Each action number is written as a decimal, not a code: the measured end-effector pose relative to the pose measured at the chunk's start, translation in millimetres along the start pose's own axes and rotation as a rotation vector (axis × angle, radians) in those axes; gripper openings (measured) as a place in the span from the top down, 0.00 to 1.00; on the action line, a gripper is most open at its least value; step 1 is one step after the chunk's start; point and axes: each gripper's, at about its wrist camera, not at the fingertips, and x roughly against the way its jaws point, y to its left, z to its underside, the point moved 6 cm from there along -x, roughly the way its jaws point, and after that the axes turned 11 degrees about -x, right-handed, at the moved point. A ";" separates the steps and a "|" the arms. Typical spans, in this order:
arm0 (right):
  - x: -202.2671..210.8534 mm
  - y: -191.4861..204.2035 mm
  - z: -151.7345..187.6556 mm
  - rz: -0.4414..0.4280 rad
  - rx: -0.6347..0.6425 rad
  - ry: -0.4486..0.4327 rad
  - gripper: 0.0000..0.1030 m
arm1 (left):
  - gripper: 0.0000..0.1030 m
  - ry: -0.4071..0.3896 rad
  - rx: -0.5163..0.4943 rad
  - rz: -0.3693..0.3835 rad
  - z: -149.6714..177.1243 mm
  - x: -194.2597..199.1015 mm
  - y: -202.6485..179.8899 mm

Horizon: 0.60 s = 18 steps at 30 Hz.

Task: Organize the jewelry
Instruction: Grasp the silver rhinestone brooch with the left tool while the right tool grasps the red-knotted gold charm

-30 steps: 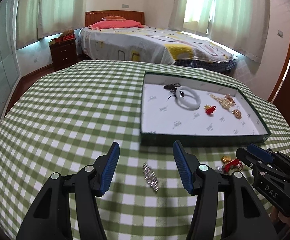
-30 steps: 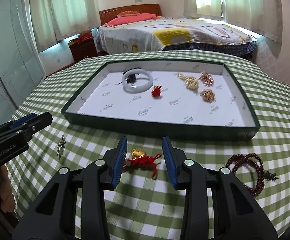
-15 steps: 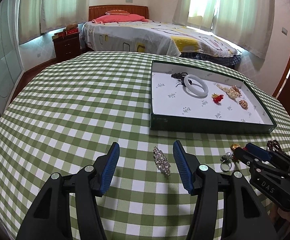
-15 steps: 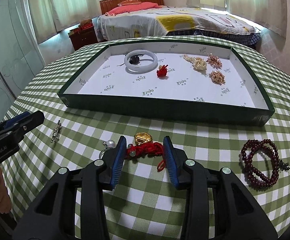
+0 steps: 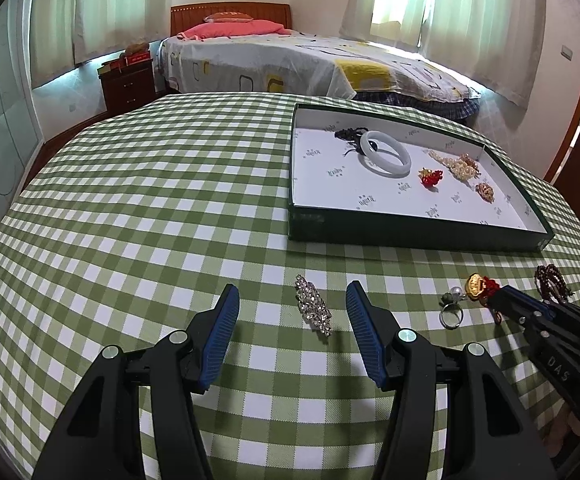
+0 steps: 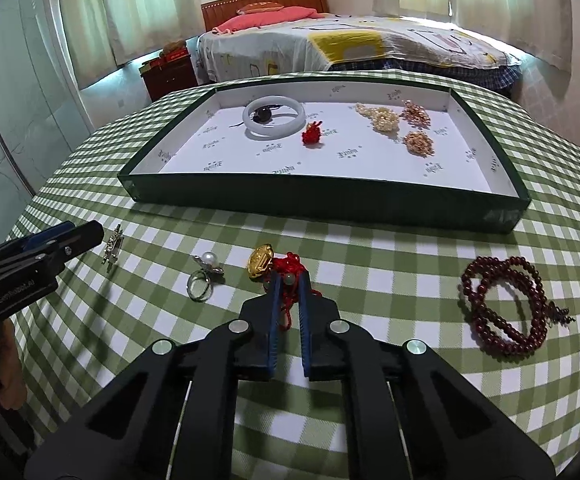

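Right gripper [image 6: 287, 280] hides part of red cord [image 6: 290, 264].

"DAS" on right claw [image 5: 506, 300], "GenRobot.AI" on left claw [image 6: 85, 236]

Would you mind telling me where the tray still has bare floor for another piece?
The tray is bare along its near wall and in the near left corner, below the white bangle and red charm. The far right is crowded: the pearl cluster and two gold pieces sit together.

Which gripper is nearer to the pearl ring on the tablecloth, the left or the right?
Right. The right gripper is shut on the red cord charm right beside the pearl ring. The left gripper stands open around the rhinestone brooch, farther off.
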 end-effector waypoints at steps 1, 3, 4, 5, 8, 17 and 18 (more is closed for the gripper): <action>2.1 -2.7 -0.8 0.005 -0.005 -0.007 0.91 | 0.47 0.002 0.000 0.001 0.5 -0.4 -0.1; 5.2 -8.9 -2.7 0.014 -0.016 -0.017 0.91 | 0.47 0.005 0.000 0.002 0.8 -1.5 -0.6; 5.9 -11.5 -3.6 0.017 -0.021 -0.020 0.91 | 0.47 0.007 -0.001 0.002 1.1 -2.2 -0.7; 7.0 -15.0 -4.2 0.022 -0.029 -0.023 0.91 | 0.47 0.010 -0.001 0.002 1.5 -3.1 -0.8; 8.4 -22.4 -5.4 0.031 -0.043 -0.029 0.91 | 0.47 0.012 -0.001 0.009 1.3 -6.0 -2.7; 11.0 -22.5 -8.2 0.029 -0.044 -0.040 0.91 | 0.74 0.035 -0.031 0.042 5.0 -15.2 -11.8; 11.1 -22.7 -8.1 0.029 -0.045 -0.041 0.91 | 0.77 0.038 -0.029 0.045 5.7 -15.9 -11.5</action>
